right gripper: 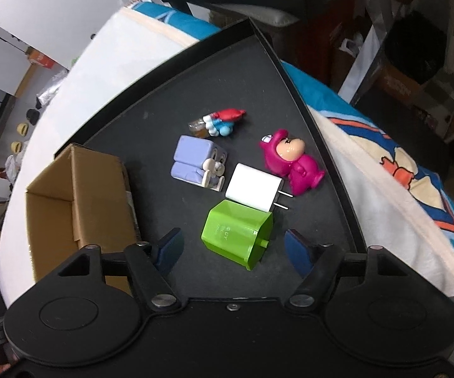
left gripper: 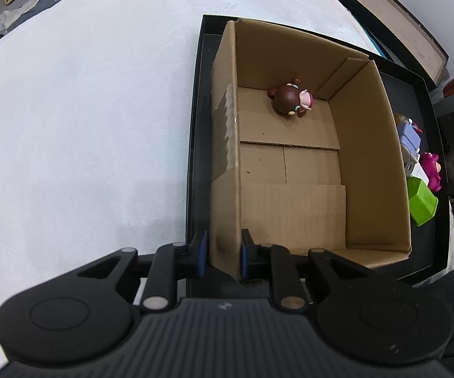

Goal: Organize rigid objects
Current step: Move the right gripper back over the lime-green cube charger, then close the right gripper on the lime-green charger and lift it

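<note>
An open cardboard box stands in a black tray. My left gripper is shut on the box's near left wall. A brown toy figure lies alone at the far end of the box floor. In the right wrist view my right gripper hangs open over the tray, its blue pads on either side of a green plastic block without touching it. Beyond the block lie a white plug charger, a pink bear figure, a lilac toy and a red-and-blue figure.
The tray rests on a white tabletop. The cardboard box stands just left of my right gripper. A patterned blue, orange and cream cloth lies past the tray's right rim. Another black-edged box sits behind.
</note>
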Tool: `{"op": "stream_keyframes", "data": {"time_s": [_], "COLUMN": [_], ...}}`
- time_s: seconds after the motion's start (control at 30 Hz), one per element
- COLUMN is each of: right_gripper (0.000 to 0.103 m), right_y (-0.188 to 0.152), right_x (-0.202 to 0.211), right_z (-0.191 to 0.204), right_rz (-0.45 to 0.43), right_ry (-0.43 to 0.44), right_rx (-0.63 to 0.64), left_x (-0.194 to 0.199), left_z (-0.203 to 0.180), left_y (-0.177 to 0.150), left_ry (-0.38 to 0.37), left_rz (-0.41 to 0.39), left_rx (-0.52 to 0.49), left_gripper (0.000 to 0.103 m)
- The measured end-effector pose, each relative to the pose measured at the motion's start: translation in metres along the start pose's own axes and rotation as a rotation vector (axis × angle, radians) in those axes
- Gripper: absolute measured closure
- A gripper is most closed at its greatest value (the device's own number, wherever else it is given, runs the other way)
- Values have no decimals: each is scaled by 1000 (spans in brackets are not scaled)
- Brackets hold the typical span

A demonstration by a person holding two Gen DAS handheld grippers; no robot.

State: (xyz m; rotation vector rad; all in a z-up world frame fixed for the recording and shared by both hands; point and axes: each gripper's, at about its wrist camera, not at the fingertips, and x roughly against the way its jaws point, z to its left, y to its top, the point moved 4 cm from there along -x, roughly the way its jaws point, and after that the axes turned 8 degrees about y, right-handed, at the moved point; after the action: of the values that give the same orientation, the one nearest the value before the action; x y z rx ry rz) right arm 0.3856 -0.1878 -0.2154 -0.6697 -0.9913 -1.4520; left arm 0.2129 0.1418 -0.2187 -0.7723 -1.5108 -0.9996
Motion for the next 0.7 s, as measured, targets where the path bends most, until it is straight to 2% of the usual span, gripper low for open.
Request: {"op": "stream_keyframes", "data": {"time_s": [0.13,0.47,0.63,0.67,0.7], "right_gripper": [38,38,34,34,42], "right_y": [3,7,4,4,3], "right_x": [-12,-35,-53,-56,-58], "right_z": [5,17,18,18,18], "right_rz": [16,42,74,77,76], "right_ry": [-21,-123,-207,-215,-220], "right_rx": [9,23,77,82,85], "left_x": [2,3,4,4,4], "left_z": [2,4,5,5,5], "left_y": [1,2,2,2,2], "left_ry": [-7,-25,-32,-34,-36], "left_rz": [-5,-7,-9,-10,-10], "left_rx": [3,-4,-7,-6,-4], "left_gripper": [84,84,84,84,84]}}
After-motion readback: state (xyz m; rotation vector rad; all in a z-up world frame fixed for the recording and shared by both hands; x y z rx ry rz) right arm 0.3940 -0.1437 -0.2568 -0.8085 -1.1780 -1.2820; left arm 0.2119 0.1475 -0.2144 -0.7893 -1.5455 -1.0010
